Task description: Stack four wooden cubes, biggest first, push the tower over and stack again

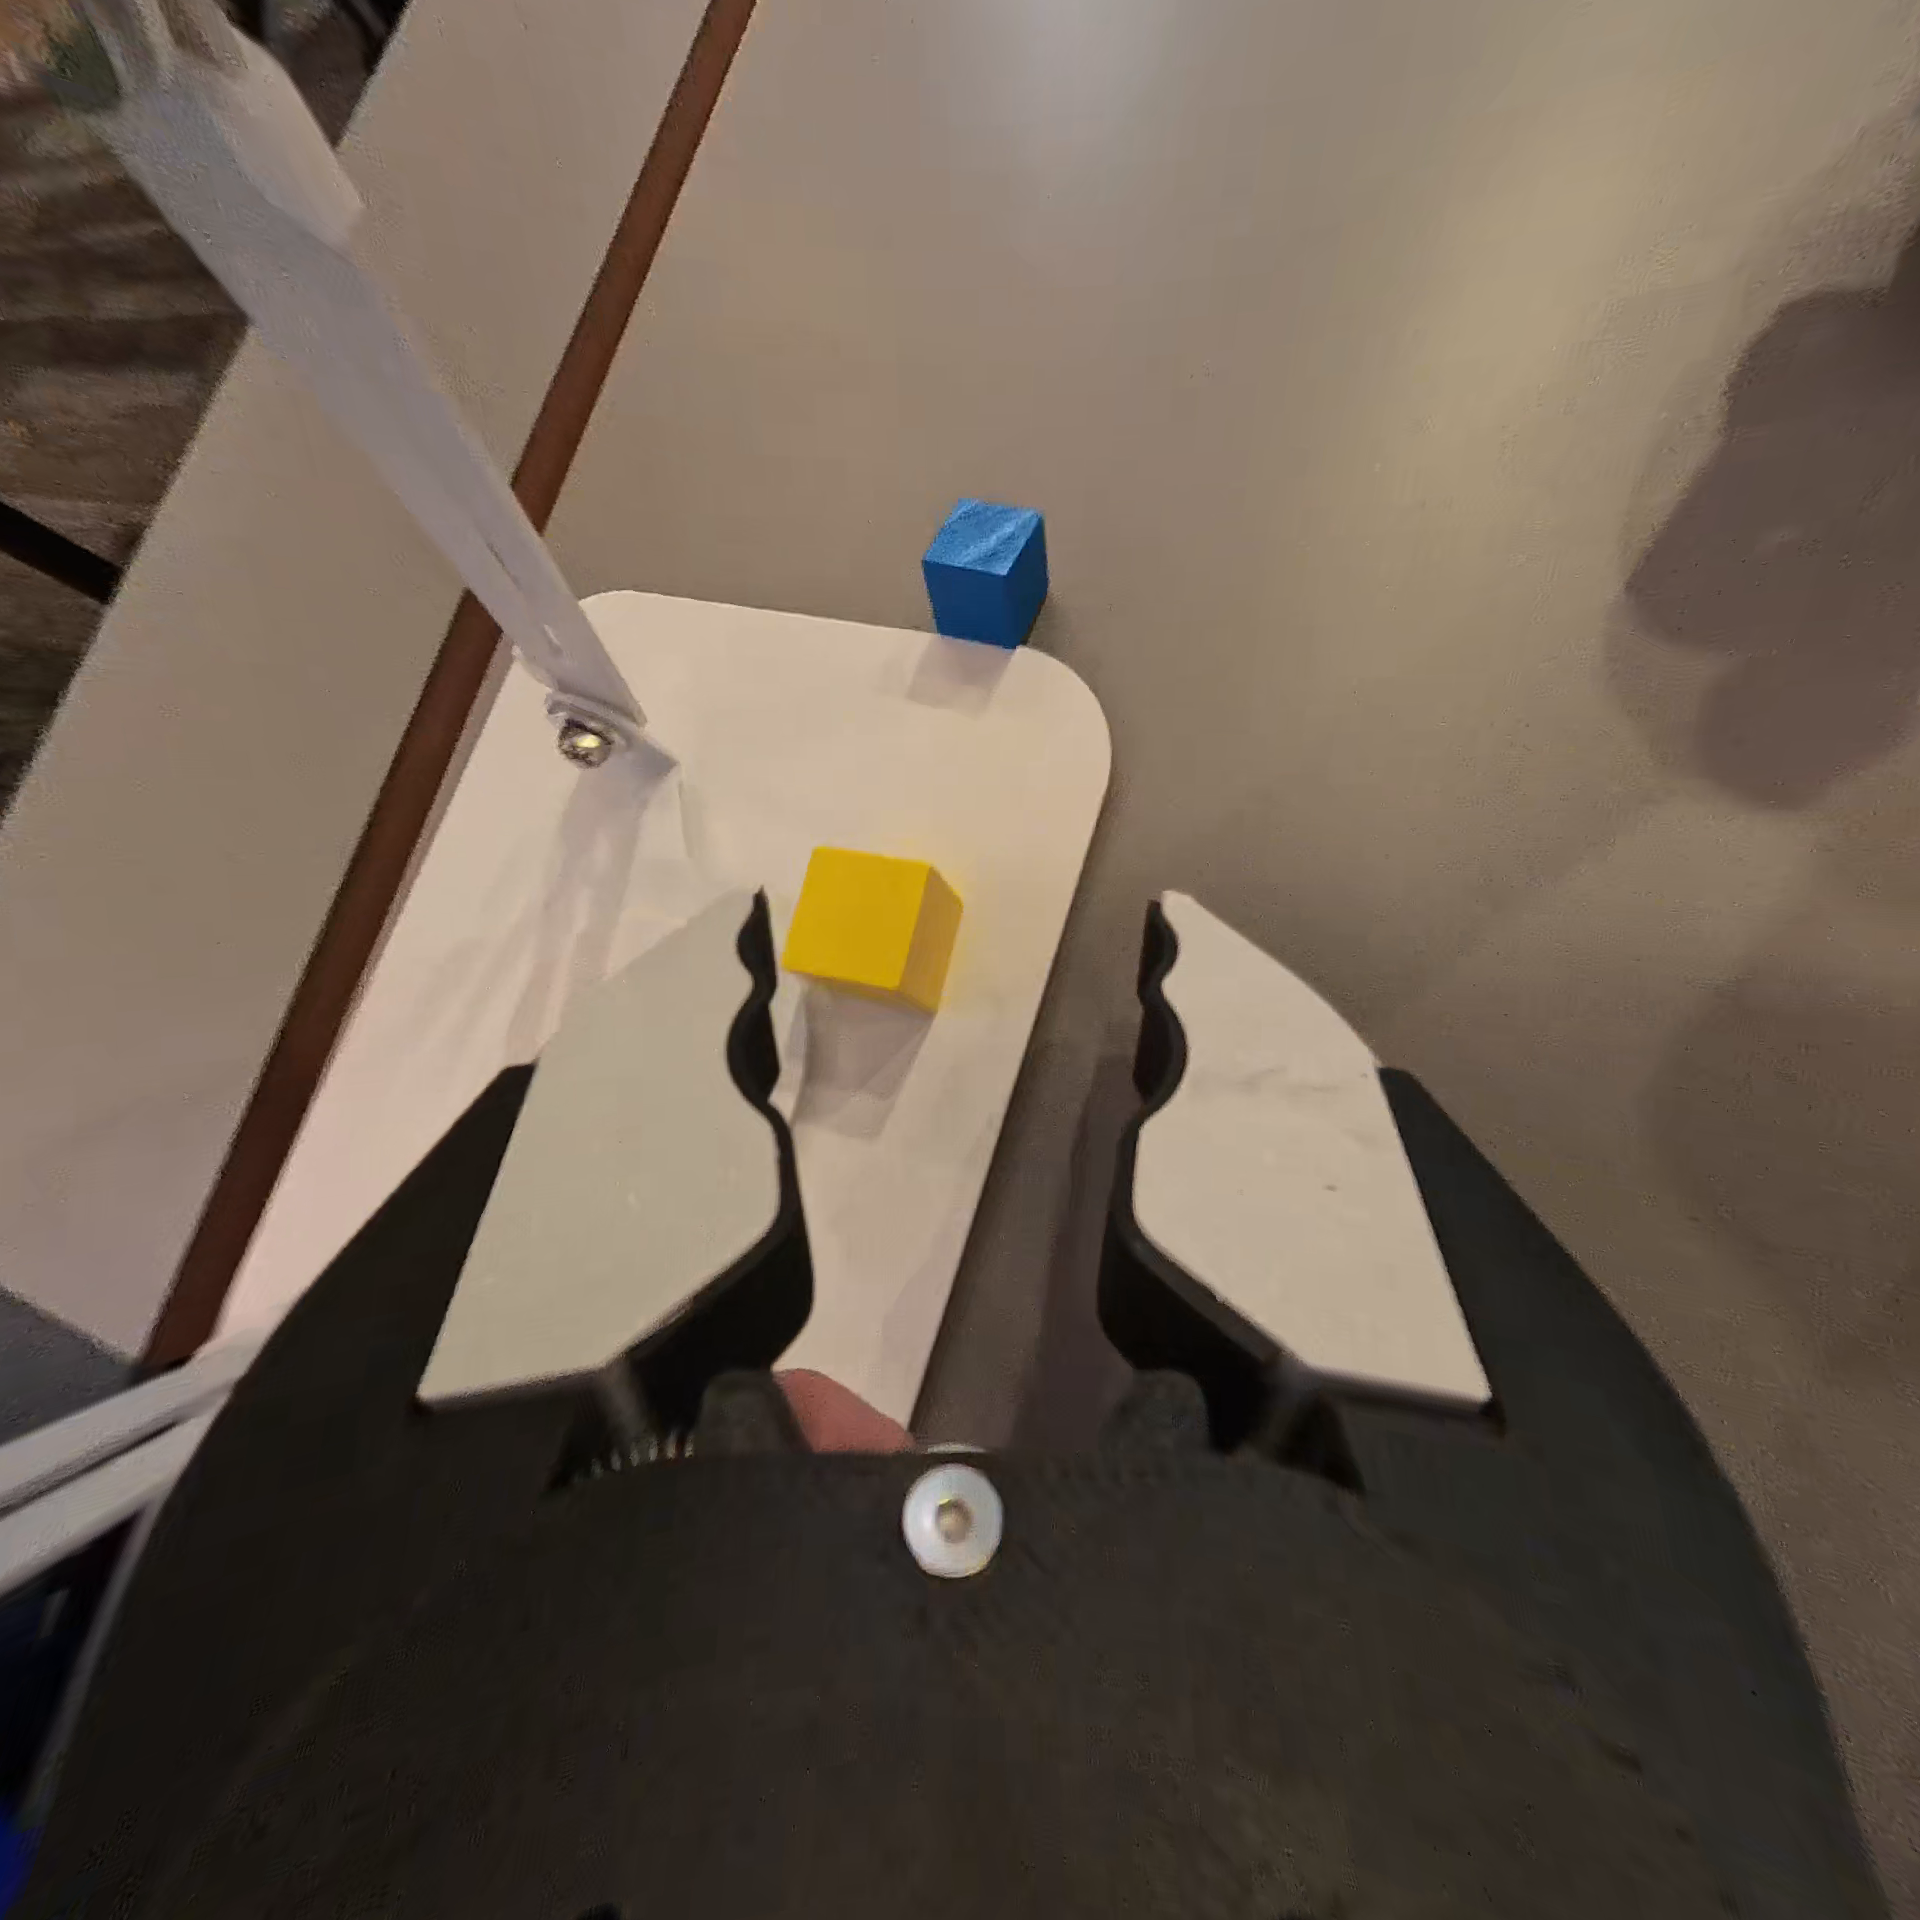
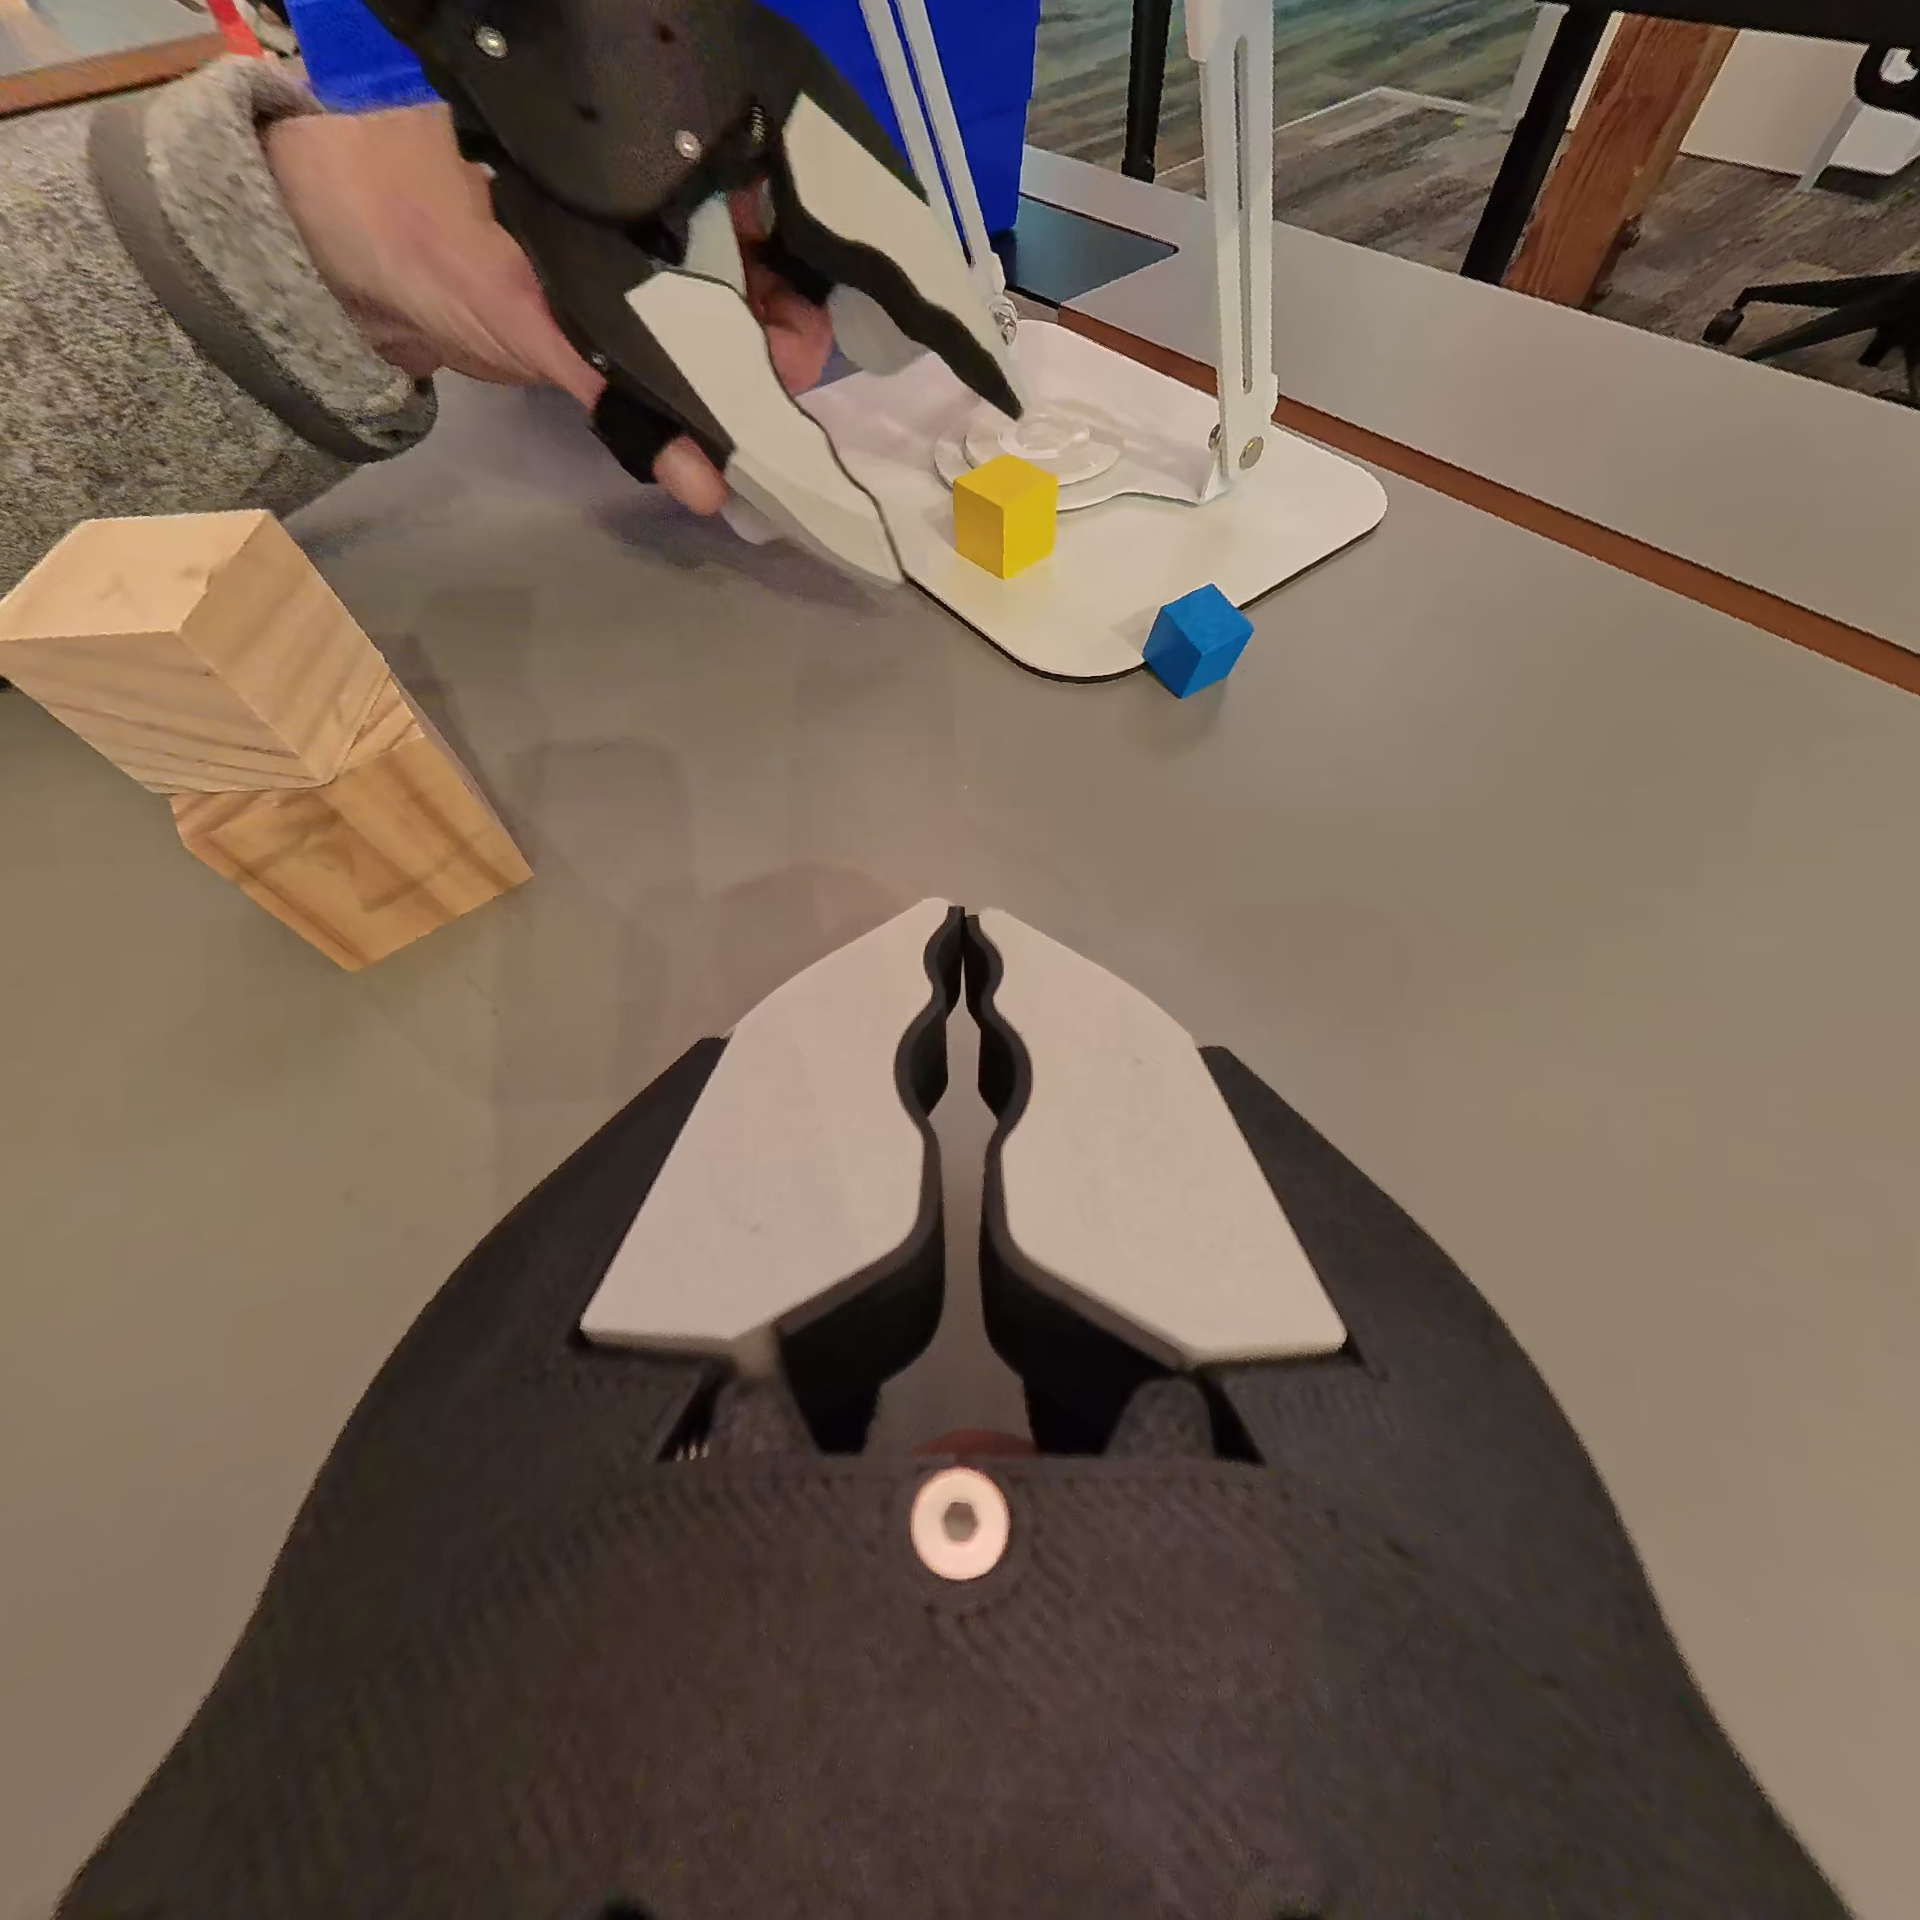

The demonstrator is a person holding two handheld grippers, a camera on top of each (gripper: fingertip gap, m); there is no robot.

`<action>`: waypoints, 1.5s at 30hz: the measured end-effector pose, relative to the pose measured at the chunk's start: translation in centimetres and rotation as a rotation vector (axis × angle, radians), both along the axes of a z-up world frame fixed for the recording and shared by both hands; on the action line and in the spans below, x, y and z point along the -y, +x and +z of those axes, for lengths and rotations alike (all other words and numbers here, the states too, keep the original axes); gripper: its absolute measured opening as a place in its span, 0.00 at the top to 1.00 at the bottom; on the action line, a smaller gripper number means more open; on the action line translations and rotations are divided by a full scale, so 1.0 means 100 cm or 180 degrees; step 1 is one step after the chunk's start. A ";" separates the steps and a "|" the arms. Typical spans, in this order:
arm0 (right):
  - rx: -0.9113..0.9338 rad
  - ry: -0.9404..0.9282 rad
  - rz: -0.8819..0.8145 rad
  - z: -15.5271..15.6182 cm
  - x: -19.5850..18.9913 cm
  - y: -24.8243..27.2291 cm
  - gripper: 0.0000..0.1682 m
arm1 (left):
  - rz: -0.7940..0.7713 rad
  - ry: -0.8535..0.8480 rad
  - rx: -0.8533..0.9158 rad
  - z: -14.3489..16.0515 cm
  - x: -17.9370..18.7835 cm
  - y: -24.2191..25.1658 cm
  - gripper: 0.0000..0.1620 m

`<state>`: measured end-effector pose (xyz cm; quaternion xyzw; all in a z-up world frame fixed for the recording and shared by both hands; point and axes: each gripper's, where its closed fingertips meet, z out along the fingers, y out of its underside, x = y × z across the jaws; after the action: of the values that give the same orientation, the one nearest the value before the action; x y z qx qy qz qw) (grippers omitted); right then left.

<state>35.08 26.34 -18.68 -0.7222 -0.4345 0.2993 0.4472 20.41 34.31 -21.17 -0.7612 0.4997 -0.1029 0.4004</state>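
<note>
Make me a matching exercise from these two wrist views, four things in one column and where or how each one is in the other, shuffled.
Things:
1. yellow cube
2. blue cube
3. left gripper
4. right gripper

States:
A. shut, holding nothing
B. on the grey table, at the corner of the white base plate
C. open, beside the yellow cube
D. on the white base plate

Pairs: 1-D, 2-B, 3-C, 4-A

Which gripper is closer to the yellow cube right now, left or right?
Left. The left gripper is open just short of the yellow cube, which sits near its left finger. The right gripper is shut and well back across the grey table.
</note>
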 end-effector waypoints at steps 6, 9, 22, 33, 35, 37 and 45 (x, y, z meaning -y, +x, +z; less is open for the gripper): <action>0.0024 0.0006 0.0018 -0.001 -0.001 -0.002 1.00 | 0.0081 -0.0229 0.0063 -0.009 -0.011 0.001 0.81; 0.0044 0.0031 0.0018 -0.001 -0.005 -0.005 1.00 | 0.0024 -0.0184 0.0029 -0.014 -0.008 0.002 0.83; 0.0644 0.0088 0.0389 -0.027 -0.098 -0.066 0.83 | -0.0211 -0.0157 0.0252 0.003 0.046 0.009 0.83; 0.0915 0.0157 0.0887 -0.039 -0.112 -0.090 0.84 | -0.0257 -0.0234 0.0295 0.000 0.056 0.007 0.83; 0.0931 0.0246 0.0923 -0.038 -0.109 -0.092 0.87 | -0.0252 -0.0243 0.0313 0.000 0.055 0.007 0.83; 0.0964 0.0350 0.0998 -0.038 -0.101 -0.094 0.87 | -0.0260 -0.0239 0.0347 0.002 0.056 0.007 0.83; 0.0728 0.0484 0.1364 0.014 -0.028 -0.083 0.87 | -0.0734 -0.0234 0.0886 0.076 0.118 0.016 0.83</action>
<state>26.82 29.18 -17.26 -0.6071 -0.6467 0.2701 0.3745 22.00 22.49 -13.55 -0.6914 0.5193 -0.2707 0.4231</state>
